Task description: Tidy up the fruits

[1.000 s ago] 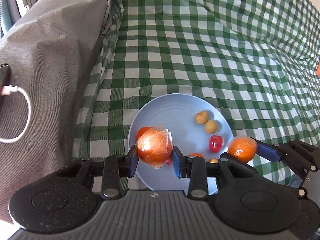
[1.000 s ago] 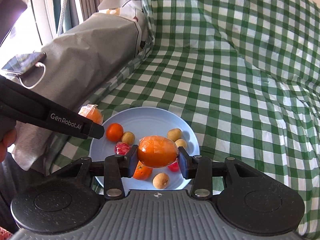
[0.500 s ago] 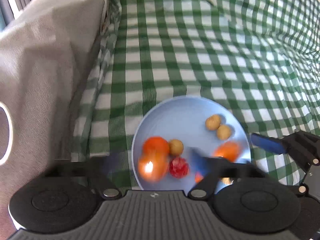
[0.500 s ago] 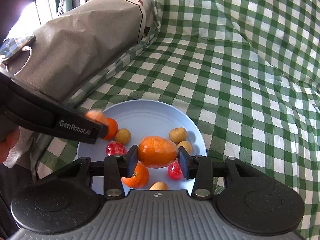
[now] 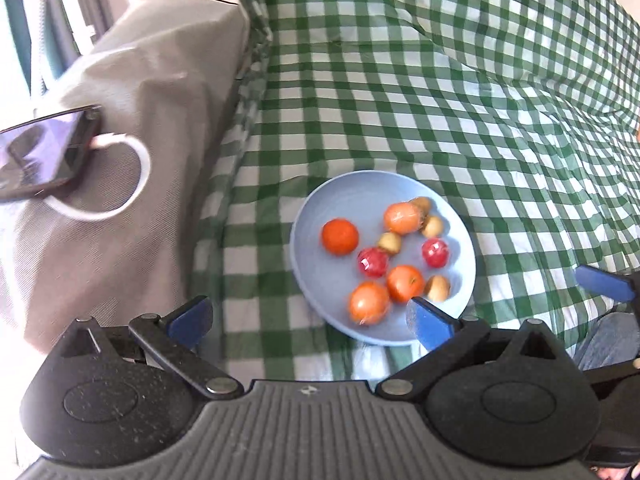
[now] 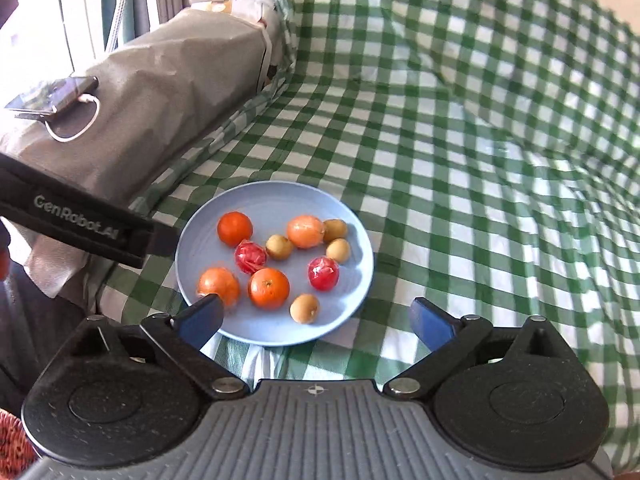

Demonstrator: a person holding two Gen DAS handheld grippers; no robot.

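A light blue plate (image 5: pixel 352 196) (image 6: pixel 272 196) lies on the green checked cloth and holds several fruits: oranges, two red wrapped fruits and small tan ones. A wrapped orange (image 5: pixel 369 303) (image 6: pixel 219 285) lies at the plate's near edge and another (image 5: pixel 403 218) (image 6: pixel 305 231) lies further back. My left gripper (image 5: pixel 310 320) is open and empty, just short of the plate. My right gripper (image 6: pixel 316 318) is open and empty over the plate's near rim. The left gripper's body (image 6: pixel 76 216) shows at the left of the right wrist view.
A grey covered block (image 5: pixel 132 92) (image 6: pixel 168 80) stands left of the plate. A phone (image 5: pixel 40 156) (image 6: pixel 52 94) with a white cable lies on it. The checked cloth (image 5: pixel 460 100) rises in folds behind and to the right.
Both grippers were shut on wrapped oranges; both have opened and pulled back. The two oranges now lie on the plate.
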